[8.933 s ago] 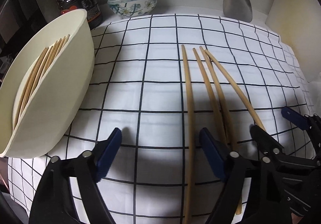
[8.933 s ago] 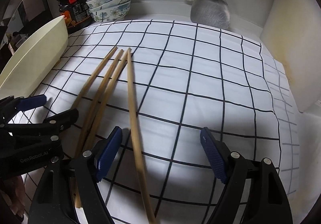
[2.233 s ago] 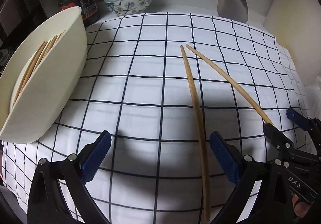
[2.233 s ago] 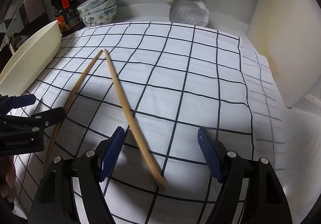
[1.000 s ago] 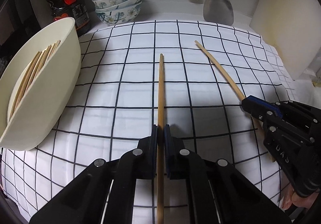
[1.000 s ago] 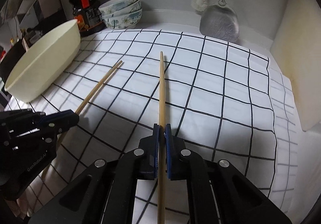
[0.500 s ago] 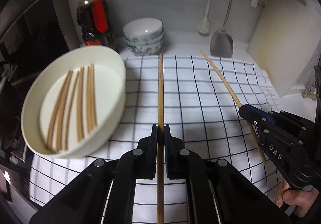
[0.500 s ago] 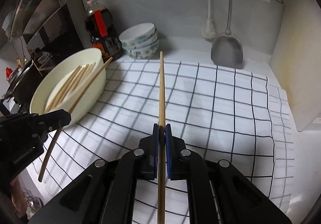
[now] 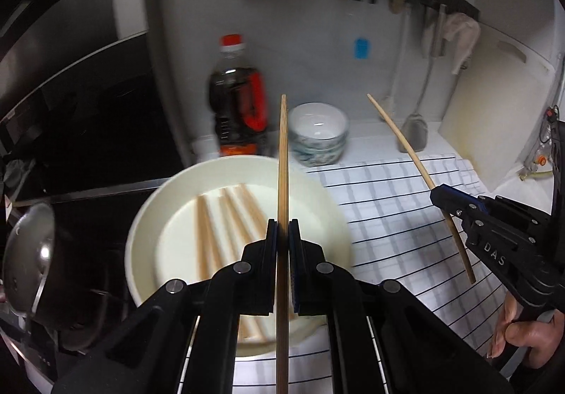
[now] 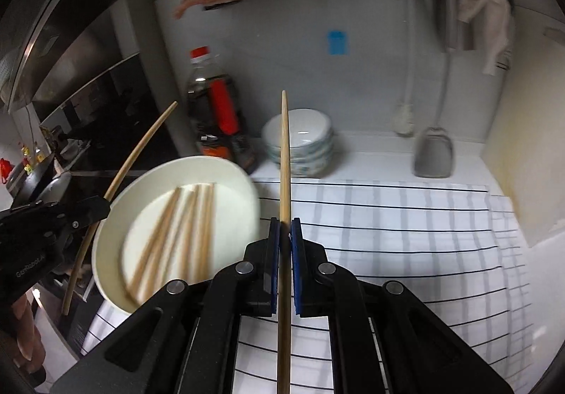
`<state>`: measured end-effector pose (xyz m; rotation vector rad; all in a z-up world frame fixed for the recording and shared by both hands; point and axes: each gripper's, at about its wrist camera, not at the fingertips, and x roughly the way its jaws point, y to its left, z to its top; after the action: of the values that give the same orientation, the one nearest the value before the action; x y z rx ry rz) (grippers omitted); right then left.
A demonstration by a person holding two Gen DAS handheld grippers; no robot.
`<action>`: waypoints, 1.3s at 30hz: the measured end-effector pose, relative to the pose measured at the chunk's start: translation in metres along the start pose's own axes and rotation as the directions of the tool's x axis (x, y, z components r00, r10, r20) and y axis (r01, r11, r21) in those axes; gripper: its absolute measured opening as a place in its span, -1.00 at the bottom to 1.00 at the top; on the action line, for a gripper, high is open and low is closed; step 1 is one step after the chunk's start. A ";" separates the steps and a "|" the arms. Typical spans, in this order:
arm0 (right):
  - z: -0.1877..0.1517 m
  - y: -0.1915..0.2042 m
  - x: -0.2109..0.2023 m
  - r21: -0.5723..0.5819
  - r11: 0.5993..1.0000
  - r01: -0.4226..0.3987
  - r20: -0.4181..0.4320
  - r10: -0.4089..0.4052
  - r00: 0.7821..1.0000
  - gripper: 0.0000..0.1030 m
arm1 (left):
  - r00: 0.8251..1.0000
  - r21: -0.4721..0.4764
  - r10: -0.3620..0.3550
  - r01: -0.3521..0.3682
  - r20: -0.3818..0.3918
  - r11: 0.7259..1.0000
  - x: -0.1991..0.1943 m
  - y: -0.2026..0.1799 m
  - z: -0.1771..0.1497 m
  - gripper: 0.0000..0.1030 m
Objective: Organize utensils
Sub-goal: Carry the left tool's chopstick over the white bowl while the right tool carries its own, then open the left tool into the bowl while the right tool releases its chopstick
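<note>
The left gripper (image 9: 282, 231) is clamped tight on one chopstick (image 9: 282, 182). It points down at a slant and hangs above the cream bowl (image 9: 148, 228). The stick runs straight up between the blue pads (image 9: 271, 242), over the bowl's right part. The right gripper (image 10: 285, 231) pinches a second chopstick (image 10: 285, 161) the same way, over the checked cloth (image 10: 406, 235) just right of the bowl. A hand (image 9: 522, 334) holds its handle.

More chopsticks (image 9: 226, 217) lie inside the bowl. Behind the bowl stands a dark bottle (image 9: 236, 104) with a red cap. A stack of flowered bowls (image 9: 317, 132) sits to the right of the bottle. A spatula (image 10: 434, 154) hangs farther right, by the wall. A dark pan (image 9: 31, 267) sits left of the bowl.

The right gripper's side reads "DAS". The left gripper's side has small writing too blurred to read surely.
</note>
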<state>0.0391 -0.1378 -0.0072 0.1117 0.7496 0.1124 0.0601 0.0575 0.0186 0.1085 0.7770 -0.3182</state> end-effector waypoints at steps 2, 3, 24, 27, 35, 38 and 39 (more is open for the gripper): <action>0.002 0.017 0.009 -0.008 1.000 -0.020 -0.014 0.020 1.000 -0.88 | 1.000 -0.014 0.011 -0.011 -0.010 1.000 0.001 0.017 -0.001 -0.86; 0.003 0.024 0.013 -0.012 0.999 -0.031 -0.022 0.031 0.999 -0.88 | 1.000 -0.022 0.017 -0.017 -0.014 1.000 0.001 0.023 -0.002 -0.86; 0.014 0.110 0.114 -0.054 0.971 -0.231 -0.241 0.212 0.947 -0.88 | 0.987 -0.177 0.088 -0.111 -0.132 0.978 0.065 0.094 -0.023 -0.86; 0.015 0.111 0.125 -0.018 0.969 -0.245 -0.263 0.232 0.937 -0.88 | 0.984 -0.191 0.079 -0.109 -0.160 0.976 0.077 0.096 -0.023 -0.86; 0.015 0.112 0.145 -0.026 0.975 -0.219 -0.306 0.201 0.931 -0.88 | 0.977 -0.203 0.085 -0.125 -0.194 0.971 0.095 0.102 -0.025 -0.86; 0.013 0.113 0.149 -0.029 0.975 -0.220 -0.321 0.200 0.926 -0.88 | 0.977 -0.204 0.091 -0.131 -0.195 0.970 0.100 0.102 -0.025 -0.86; 0.013 0.113 0.149 -0.027 0.975 -0.222 -0.322 0.202 0.925 -0.88 | 0.976 -0.204 0.091 -0.132 -0.199 0.970 0.101 0.102 -0.025 -0.86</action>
<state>0.1494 -0.0059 -0.0825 0.1156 1.0546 0.3680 0.1441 0.1352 -0.0721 -0.0231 0.9845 -0.1146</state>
